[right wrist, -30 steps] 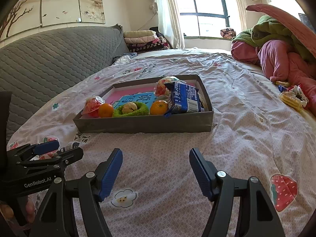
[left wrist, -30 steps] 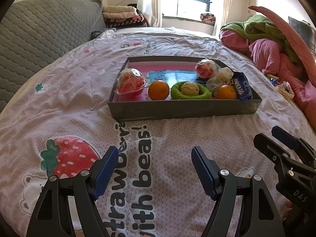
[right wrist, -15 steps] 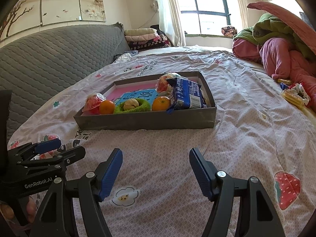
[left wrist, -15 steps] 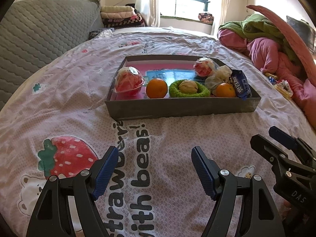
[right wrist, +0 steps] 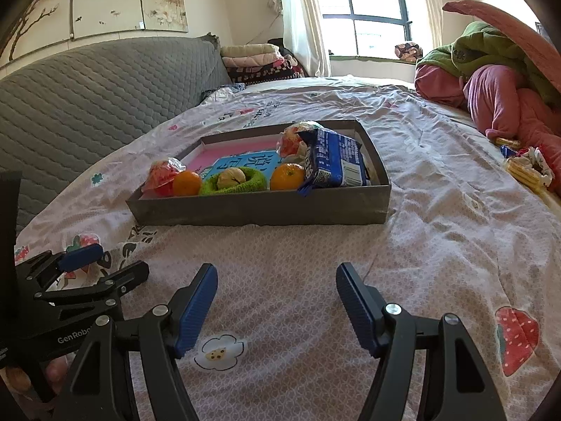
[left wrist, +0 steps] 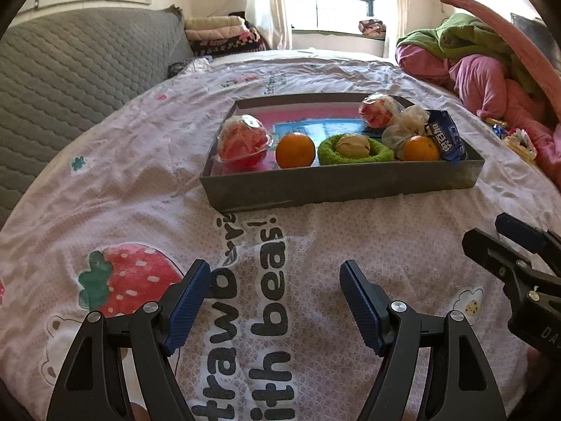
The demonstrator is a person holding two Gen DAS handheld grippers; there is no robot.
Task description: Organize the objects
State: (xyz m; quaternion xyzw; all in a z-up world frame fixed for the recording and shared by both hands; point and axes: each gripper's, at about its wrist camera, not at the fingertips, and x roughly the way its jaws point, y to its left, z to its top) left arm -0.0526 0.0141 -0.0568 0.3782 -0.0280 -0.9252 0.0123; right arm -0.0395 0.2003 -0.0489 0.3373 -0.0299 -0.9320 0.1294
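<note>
Left wrist view: both tongs, left (left wrist: 275, 301) and right (right wrist: 277, 303), hover spread and empty over the bed (left wrist: 315, 245), short of a grey tray (left wrist: 343, 184). Inside it sit oranges (left wrist: 295, 149), wrapped snacks and a green ring. Tidied already, or awaiting sorting: unclear.

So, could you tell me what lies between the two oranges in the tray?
A green ring with a walnut in it lies between the left orange and the right orange; both views show it.
</note>
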